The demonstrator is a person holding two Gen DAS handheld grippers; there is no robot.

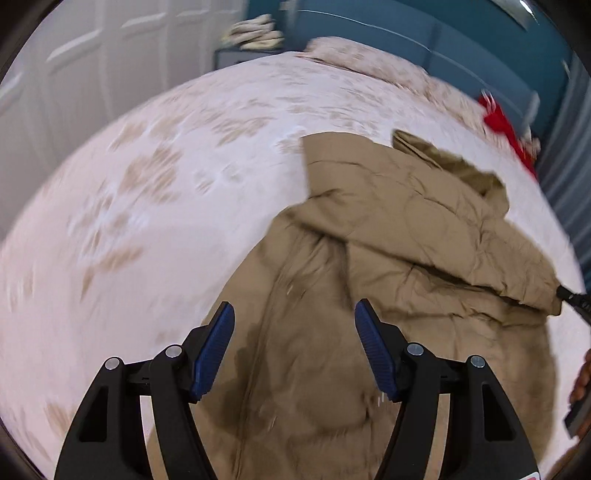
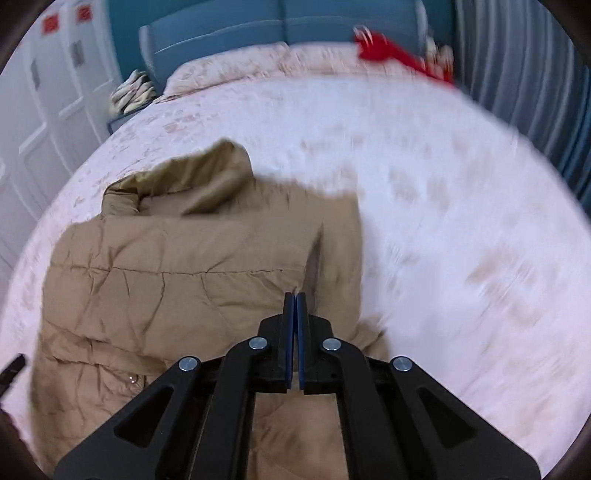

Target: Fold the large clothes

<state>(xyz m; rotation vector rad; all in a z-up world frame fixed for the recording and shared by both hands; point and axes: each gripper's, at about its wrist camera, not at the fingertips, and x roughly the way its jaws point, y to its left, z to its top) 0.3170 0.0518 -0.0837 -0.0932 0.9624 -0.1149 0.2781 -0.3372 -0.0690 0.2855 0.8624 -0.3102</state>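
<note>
A large tan quilted jacket lies on the bed, partly folded, with one flap turned over its middle and its hood toward the headboard. My left gripper is open and empty, hovering over the jacket's near part. In the right wrist view the jacket fills the left half. My right gripper is shut with its pads pressed together over a fold of the jacket's right edge; whether fabric is pinched between them cannot be told. The right gripper's tip shows in the left wrist view at the jacket's right edge.
The bed has a white cover with beige pattern. A red garment lies by the pillows near the blue headboard. A small table with folded cloth stands by white wardrobe doors.
</note>
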